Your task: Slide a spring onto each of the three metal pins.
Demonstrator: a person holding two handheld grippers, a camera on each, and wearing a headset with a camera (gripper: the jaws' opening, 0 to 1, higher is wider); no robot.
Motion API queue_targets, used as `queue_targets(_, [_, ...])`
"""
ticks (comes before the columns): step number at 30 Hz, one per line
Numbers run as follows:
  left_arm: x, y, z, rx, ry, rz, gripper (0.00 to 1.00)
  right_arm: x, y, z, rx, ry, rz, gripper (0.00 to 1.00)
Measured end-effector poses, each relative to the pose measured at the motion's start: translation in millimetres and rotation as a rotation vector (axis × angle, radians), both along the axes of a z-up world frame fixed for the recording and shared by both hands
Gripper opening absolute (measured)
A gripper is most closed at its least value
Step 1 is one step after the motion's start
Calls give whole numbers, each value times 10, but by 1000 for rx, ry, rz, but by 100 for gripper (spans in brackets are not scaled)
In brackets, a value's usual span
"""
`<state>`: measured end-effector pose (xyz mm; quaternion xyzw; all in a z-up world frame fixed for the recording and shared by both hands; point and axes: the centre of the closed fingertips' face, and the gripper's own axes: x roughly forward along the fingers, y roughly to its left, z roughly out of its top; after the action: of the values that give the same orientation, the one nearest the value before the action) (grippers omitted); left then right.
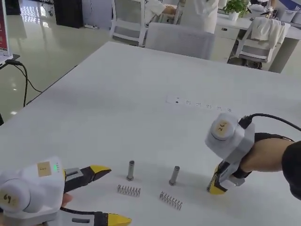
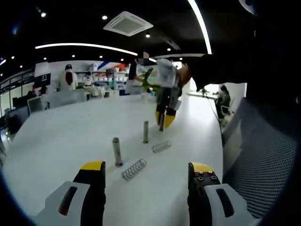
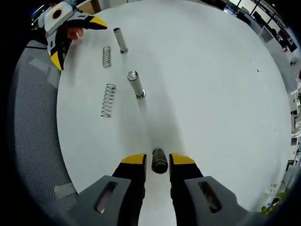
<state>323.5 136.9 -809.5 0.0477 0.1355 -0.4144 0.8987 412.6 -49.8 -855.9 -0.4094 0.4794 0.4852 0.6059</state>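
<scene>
Right gripper [image 3: 158, 159] pinches a spring [image 3: 159, 165] between its yellow tips, pointed down at the table [image 1: 141, 94]. This is probably the first spring being seated, though no pin can be made out under it, and the next move calls for a straight downward slide, then release. Left gripper [image 1: 112, 194] waits spread and empty; between the two stand the left pin [image 1: 130, 170] and right pin [image 1: 174, 175], both bare, with the left loose spring [image 1: 129, 190] and right loose spring [image 1: 170, 200] flat just before them.

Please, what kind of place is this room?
Probably an open office or lab: a large white table, a grey chair at its far edge, and a ceiling air vent with strip lights.
</scene>
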Motion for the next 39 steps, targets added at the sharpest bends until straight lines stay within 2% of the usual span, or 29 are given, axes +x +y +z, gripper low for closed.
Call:
queue_targets(8, [-3, -20, 3, 0, -1, -5, 67, -31, -82, -11, 8, 4, -21, 23])
queue_targets(18, [-10, -35, 17, -2, -4, -8, 67, -204, -201, -33, 21, 31, -63, 24])
queue_targets(27, [-10, -27, 16, 0, -7, -11, 67, -428, -159, -46, 64, 74, -90, 24])
queue_targets(39, [-2, -44, 24, 1, -13, -13, 67, -659, 20, -28, 87, 96, -49, 23])
